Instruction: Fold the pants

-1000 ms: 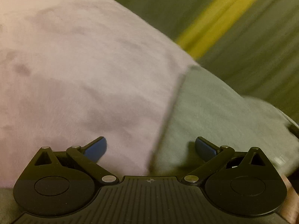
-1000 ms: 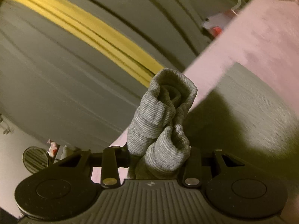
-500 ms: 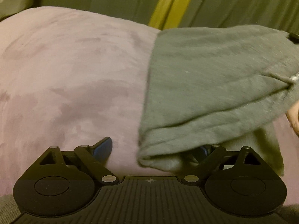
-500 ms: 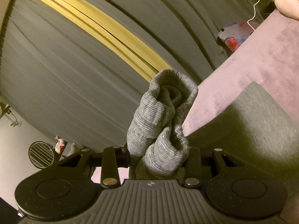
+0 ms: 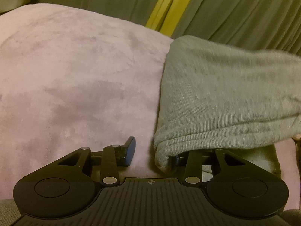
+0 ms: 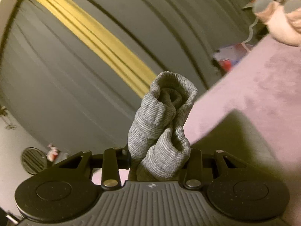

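Over the mauve bed cover (image 5: 75,75), the right tool (image 6: 159,158) is clenched on a bunched grey cuff or hem of the pants (image 6: 161,124), probably to carry that end across for a fold. The left tool (image 5: 152,154) stands released, its blue left pad bare and its right finger hidden beneath the pants' (image 5: 225,94) folded edge, likely placed to pin or catch the crease. From the left view, the garment's long axis runs rightward, away from the tool. Olive curtains (image 5: 244,9) hang behind.
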